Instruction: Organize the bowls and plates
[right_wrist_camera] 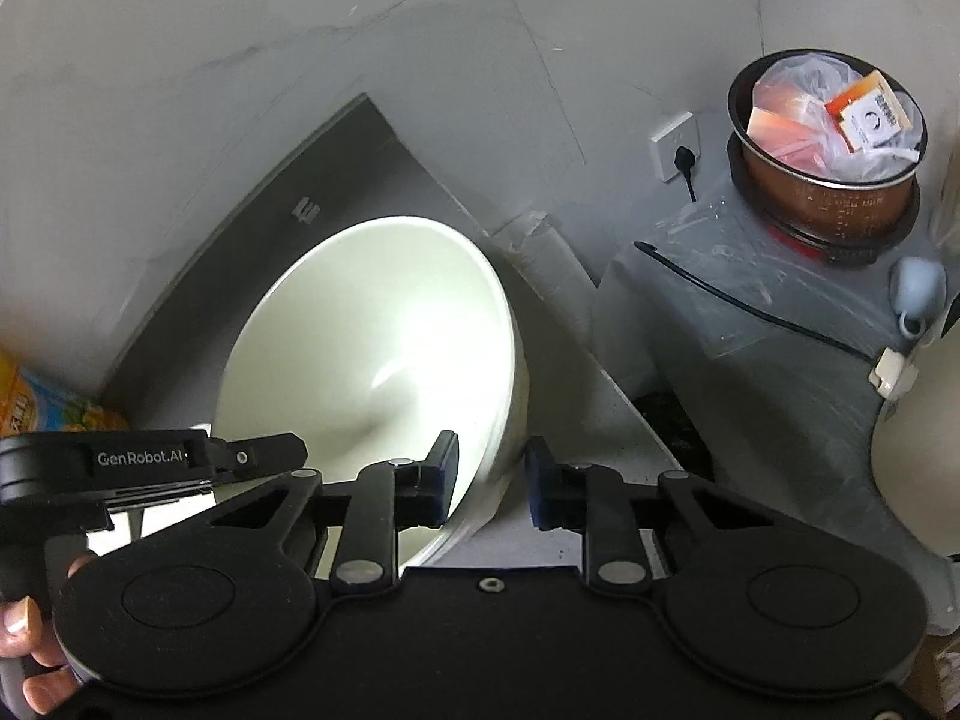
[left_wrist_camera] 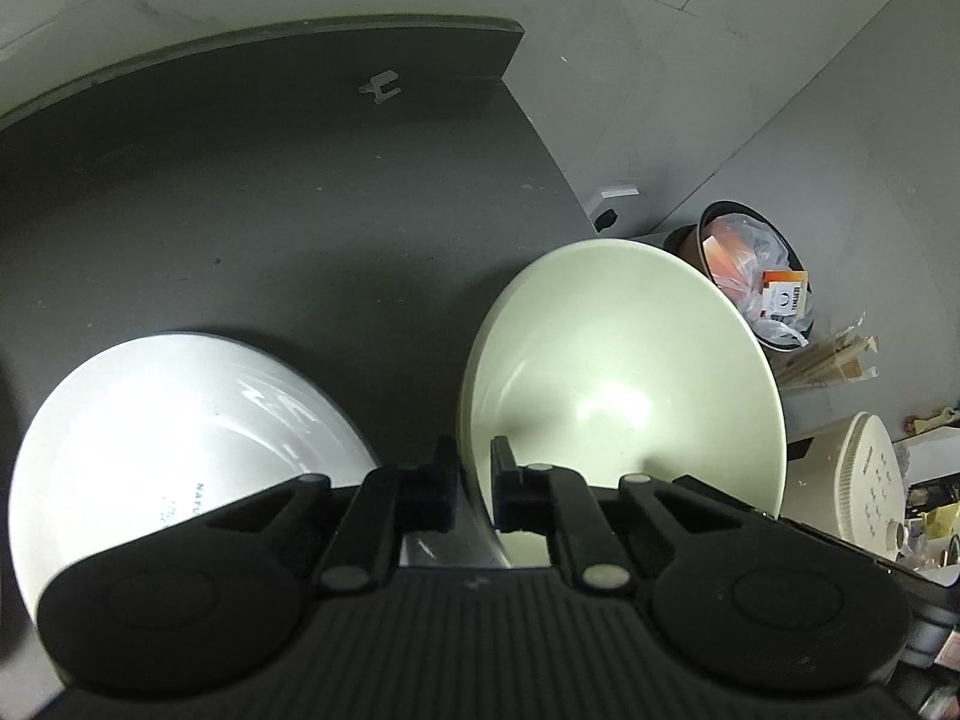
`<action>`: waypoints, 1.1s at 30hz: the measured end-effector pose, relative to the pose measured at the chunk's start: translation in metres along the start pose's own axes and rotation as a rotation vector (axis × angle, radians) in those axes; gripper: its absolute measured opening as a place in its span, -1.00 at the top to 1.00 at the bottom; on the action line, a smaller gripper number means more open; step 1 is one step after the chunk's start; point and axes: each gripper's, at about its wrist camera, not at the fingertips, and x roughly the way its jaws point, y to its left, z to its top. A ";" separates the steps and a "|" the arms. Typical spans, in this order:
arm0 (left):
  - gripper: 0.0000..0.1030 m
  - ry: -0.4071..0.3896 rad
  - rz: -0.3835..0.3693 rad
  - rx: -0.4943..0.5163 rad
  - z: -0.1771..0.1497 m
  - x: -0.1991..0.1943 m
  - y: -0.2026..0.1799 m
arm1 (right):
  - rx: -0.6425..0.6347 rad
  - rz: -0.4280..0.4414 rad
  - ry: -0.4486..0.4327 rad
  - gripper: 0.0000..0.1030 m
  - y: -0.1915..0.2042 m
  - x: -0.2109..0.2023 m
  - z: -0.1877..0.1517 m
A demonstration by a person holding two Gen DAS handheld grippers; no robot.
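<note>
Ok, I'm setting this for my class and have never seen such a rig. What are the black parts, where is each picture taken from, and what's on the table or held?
There is no robot here. A person holds a two-finger gripper in each hand, and each has a wide-angle camera looking along its fingers. One picture is from the left gripper, the other from the right gripper. A dark table carries a white bowl and a pale green bowl. The left gripper is shut on the pale green bowl's rim. The right gripper's fingers straddle another part of that rim, but whether they press it is unclear. The person's hand shows in the right view's lower left corner.
</note>
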 end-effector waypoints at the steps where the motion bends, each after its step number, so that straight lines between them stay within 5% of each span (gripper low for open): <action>1: 0.83 -0.003 -0.001 0.002 -0.001 -0.002 -0.001 | -0.005 -0.002 -0.006 0.54 0.002 -0.002 -0.001; 15: 0.82 -0.107 -0.056 0.053 0.006 -0.077 -0.012 | -0.009 0.028 -0.100 0.55 0.031 -0.064 0.007; 33: 0.81 -0.163 -0.110 0.104 -0.045 -0.162 0.008 | -0.032 0.042 -0.172 0.54 0.070 -0.133 -0.042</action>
